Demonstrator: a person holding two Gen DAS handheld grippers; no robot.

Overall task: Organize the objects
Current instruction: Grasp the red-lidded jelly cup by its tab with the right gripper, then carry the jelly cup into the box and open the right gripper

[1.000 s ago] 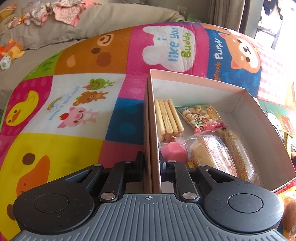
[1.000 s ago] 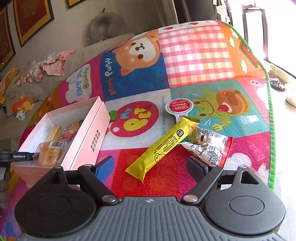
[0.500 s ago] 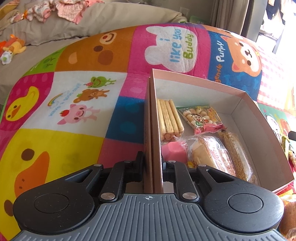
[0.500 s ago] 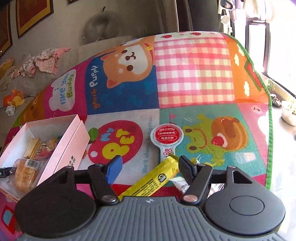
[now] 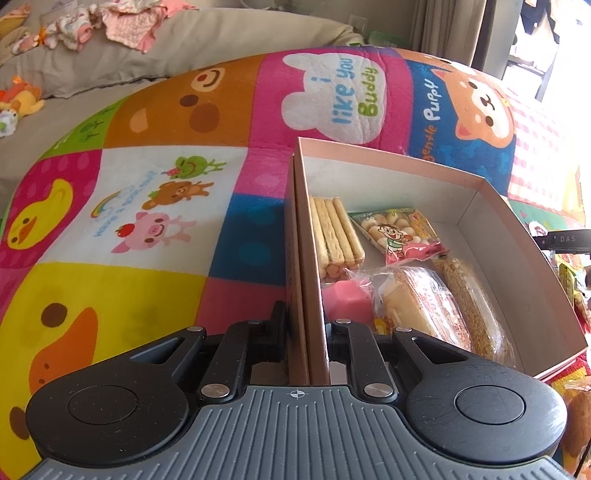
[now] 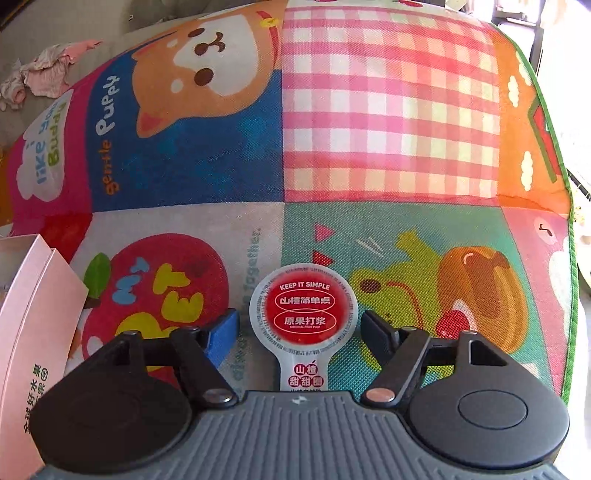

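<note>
**A:** What's the biggest thing in sight?

**B:** The play mat, a patchwork of bright cartoon squares: ducks, a bear, a puppy, a pink check panel. Behind it in the left wrist view is a grey sofa with a heap of small clothes on it.

**A:** And on the mat?

**B:** A pink box, open at the top. Inside are a pack of biscuit sticks, a cartoon snack bag, a wrapped cake, a long grain bar along its right, and a small pink block in the near corner.

**A:** What is the left claw doing?

**B:** The left claw is pinching the box's near-left wall, one finger outside, one inside, pressed against the cardboard.

**A:** And the right one?

**B:** The right claw is low over the mat with its jaws closing. Between them lies a round red-lidded jelly cup, flat on the mat, its tab pointing back toward the camera. Both fingers stand just clear of the lid's rim, not touching. The box's outer wall shows at the left edge of that view, well apart from the cup.
</note>
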